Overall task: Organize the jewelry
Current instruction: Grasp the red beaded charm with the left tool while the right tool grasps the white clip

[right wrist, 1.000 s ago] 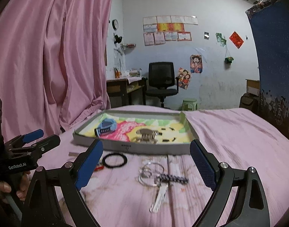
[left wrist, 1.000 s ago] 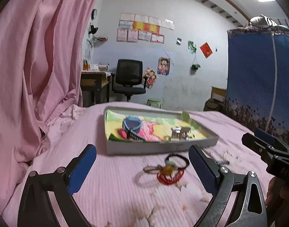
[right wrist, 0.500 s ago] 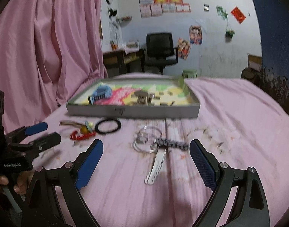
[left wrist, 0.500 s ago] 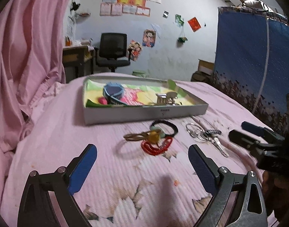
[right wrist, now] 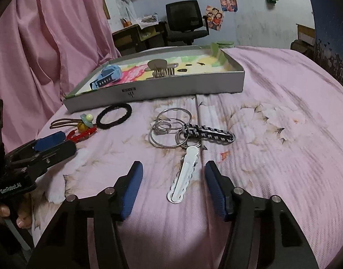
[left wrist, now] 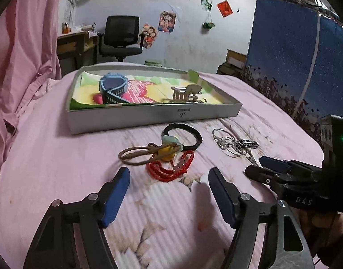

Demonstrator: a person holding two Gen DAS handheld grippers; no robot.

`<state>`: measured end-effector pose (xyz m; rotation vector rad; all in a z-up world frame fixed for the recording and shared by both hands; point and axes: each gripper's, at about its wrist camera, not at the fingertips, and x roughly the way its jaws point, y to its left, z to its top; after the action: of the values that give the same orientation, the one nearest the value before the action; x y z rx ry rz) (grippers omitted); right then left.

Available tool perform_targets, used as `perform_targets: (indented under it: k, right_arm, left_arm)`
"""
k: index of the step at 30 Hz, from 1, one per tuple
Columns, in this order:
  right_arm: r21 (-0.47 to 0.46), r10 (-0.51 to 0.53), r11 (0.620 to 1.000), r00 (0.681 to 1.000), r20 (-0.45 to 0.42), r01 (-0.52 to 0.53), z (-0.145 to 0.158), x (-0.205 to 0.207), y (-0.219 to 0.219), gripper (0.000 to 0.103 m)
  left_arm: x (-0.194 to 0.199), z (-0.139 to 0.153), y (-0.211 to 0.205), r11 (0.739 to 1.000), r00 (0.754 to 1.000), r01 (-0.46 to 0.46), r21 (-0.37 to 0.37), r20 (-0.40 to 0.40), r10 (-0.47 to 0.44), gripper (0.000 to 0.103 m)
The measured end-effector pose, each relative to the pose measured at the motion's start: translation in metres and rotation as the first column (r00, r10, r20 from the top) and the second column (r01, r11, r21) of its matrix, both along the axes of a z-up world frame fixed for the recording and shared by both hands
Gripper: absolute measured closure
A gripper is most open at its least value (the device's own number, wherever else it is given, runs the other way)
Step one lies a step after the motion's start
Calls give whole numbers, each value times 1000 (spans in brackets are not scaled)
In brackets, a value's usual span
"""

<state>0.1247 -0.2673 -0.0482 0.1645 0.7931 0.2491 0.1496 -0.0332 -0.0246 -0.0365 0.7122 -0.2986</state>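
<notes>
- Left gripper (left wrist: pixel 169 192): two black angular arms, each tipped with a long blue pad and carrying round silver screws.
- Right gripper (right wrist: pixel 173 188): the same black frame, blue pads (right wrist: pixel 132 188) and silver screws.
- White "GenRobot.AI" lettering marks the left gripper's black body, beside the person's hand (right wrist: pixel 12 215).
- The right gripper's body shows white letters "DAS" and a green light above.
</notes>
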Motion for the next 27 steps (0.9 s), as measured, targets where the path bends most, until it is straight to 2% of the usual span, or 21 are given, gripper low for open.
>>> perform_targets:
  k: [3,5,9,15,27]
  right_arm:
    - [7,5,1000,1000,-7,-5,-2,1,2,55]
    - [14,11,1000,1000,-12,-11,-3,1,3,66]
    - [31,16,999,1000,-20,-16,-4,3,4,73]
    - [47,24,999,999,-24,-23,-6,-1,5,81]
    - [89,32,996,999,-31,-29,-11,-10,4,91]
  left_arm:
    - [7,-1,-5,1000,1000,-1,18,-19,2,40]
    - [9,-1,-8,999,1000,-4,31,-28,5,47]
    - [9,-2,-7,999,999,-10,36,-32,11,64]
    - [3,-1,-5,1000,999,4,18,-35,-4,82]
    - [-22,-5,-14,998,999,44,35,-28,-43,92]
